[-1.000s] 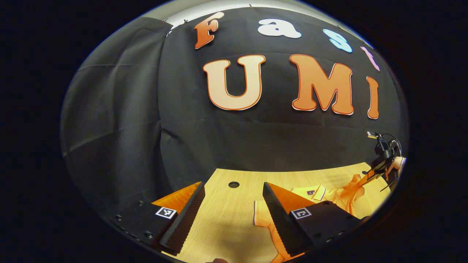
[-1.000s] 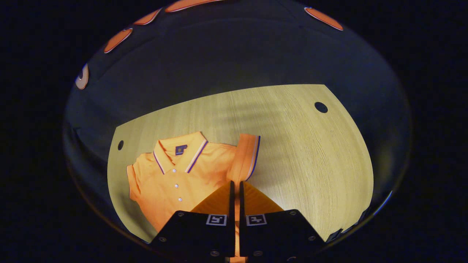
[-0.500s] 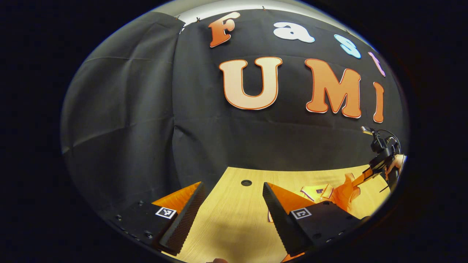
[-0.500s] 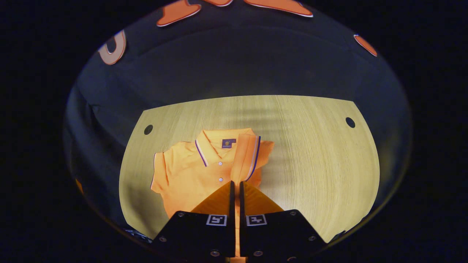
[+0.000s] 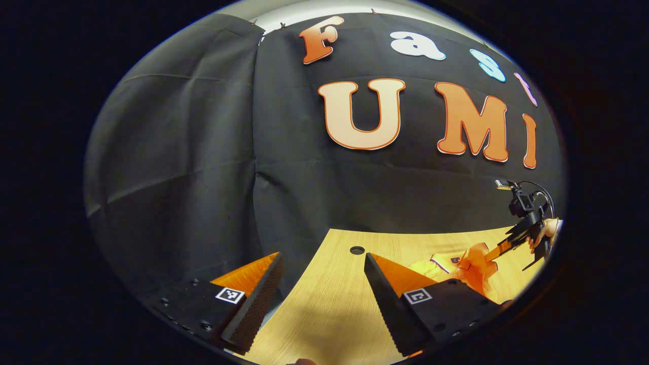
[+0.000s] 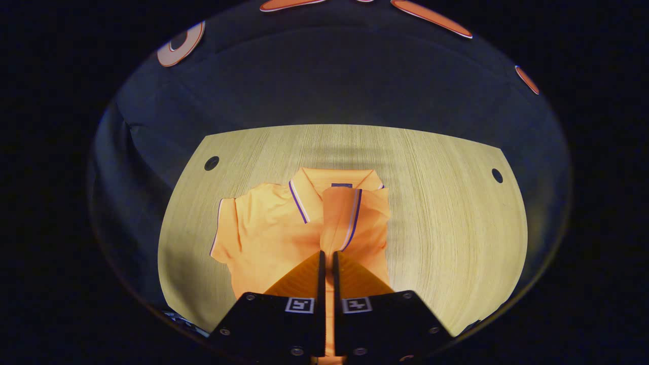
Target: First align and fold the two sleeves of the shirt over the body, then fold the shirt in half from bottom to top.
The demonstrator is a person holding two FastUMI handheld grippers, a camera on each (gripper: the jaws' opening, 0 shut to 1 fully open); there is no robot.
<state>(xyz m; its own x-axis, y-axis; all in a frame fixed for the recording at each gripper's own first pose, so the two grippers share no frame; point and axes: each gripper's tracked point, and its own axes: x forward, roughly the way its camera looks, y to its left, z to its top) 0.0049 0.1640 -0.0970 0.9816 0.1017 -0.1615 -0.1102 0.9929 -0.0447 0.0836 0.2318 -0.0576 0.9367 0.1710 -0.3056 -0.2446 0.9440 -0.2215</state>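
An orange polo shirt [image 6: 263, 233] with a striped collar lies on the wooden table [image 6: 446, 223]. My right gripper [image 6: 327, 253] is shut on the shirt's right sleeve [image 6: 342, 218], which is lifted and drawn over the chest and collar. The other sleeve [image 6: 223, 235] lies spread flat to the left. In the left gripper view, my left gripper [image 5: 322, 258] hangs open over the table's left end with nothing between its fingers. Far to its right I see the shirt [image 5: 466, 266] and the right gripper [image 5: 499, 248] pulling the sleeve, with a hand behind it.
Black cloth walls the booth behind and beside the table. Round holes [image 6: 211, 163] [image 6: 497, 175] sit near the table's far corners, one also in the left gripper view as a hole [image 5: 357, 250]. Bare wood [image 6: 456, 243] stretches to the right of the shirt.
My right gripper has carried the sleeve leftwards, from beside the shirt to over its collar and chest. My left gripper has drifted left, away from the shirt, staying open.
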